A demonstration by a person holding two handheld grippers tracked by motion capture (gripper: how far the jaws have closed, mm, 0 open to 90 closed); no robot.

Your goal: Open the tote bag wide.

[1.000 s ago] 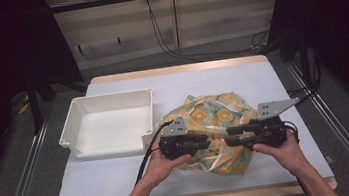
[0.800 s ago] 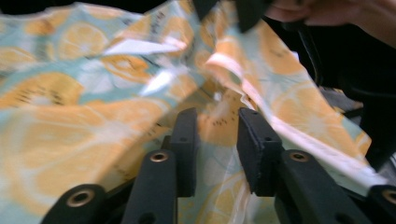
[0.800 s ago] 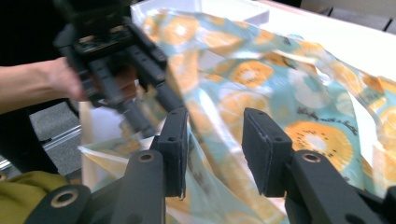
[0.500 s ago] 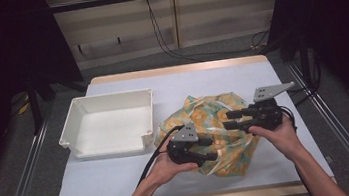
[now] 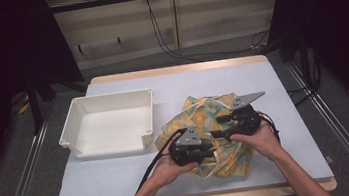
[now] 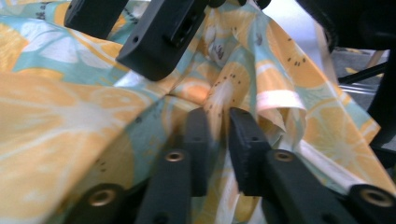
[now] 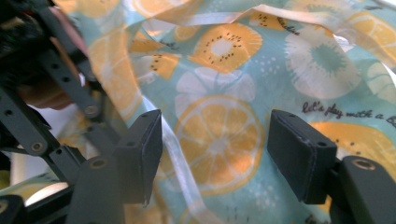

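Crumpled cloth, teal with orange citrus and kiwi slices, white ties, near tabletop's right front edge; print reads "let's play with a…". Left gripper fingers have just been closing and pinch a fold; right gripper fingers have just been opening, wide apart, cloth between them ungripped.

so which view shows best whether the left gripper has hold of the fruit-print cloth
The left gripper view: the left gripper pinches a fold of the cloth. The high view shows it lying on the cloth, jaws hidden. The right gripper view shows dark linkage at left.
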